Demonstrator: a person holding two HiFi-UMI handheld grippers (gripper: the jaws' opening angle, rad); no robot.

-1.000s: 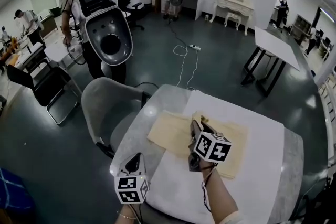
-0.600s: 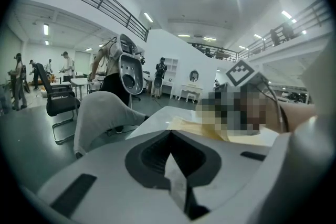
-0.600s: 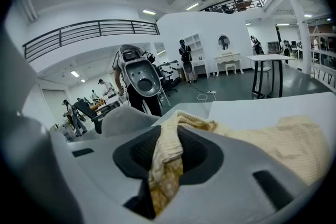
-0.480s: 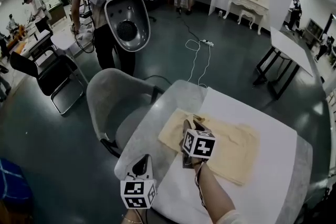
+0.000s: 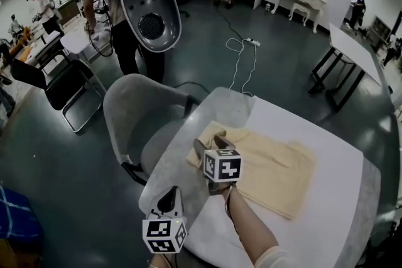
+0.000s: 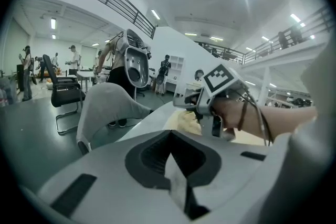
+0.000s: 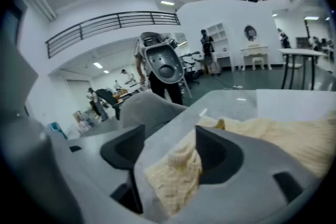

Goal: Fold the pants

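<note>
Nearest, the left hand-held gripper (image 6: 170, 160) hangs by the near corner of the desk (image 5: 182, 163), jaws together on nothing. Just beyond it, the right hand-held gripper (image 7: 165, 152) has just been opening its jaws. A ribbed bunch of the cream pants (image 7: 176, 178) lies between them, leaning on one jaw, not pinched. The rest of the pants spreads flat over the white cover (image 5: 320, 216).

The release looks best done by drawing the right gripper straight back and slightly up, so the bunch drops without dragging the layer beneath.

From the head view, cube and hand cover that near corner. Waistband or cuff? Hard to say, and the fold count is unclear.
</note>
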